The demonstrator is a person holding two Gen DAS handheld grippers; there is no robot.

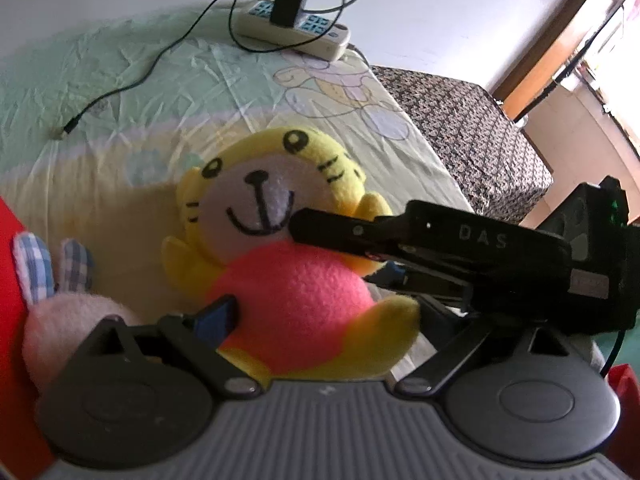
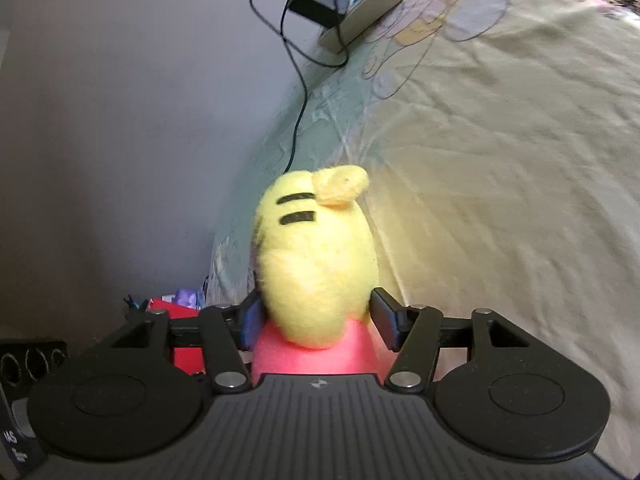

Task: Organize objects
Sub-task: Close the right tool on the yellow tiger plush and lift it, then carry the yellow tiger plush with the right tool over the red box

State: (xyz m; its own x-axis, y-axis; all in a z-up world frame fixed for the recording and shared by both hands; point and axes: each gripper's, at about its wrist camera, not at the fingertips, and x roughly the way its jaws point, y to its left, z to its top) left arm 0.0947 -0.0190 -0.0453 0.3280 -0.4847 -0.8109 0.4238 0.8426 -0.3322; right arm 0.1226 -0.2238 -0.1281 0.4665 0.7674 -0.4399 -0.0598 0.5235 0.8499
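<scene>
The yellow plush tiger with a pink felt belly sits upright on the pale printed bedsheet, its long axis running from belly up to head, straight ahead of both tools. The right tool reaches in from the toy's side and clamps its neck, head above the fingers, belly below. The left tool faces the toy's front, spread wide around the belly; only its blue left pad shows, touching. A pink plush rabbit with checked ears lies just left. A white power strip lies well beyond.
</scene>
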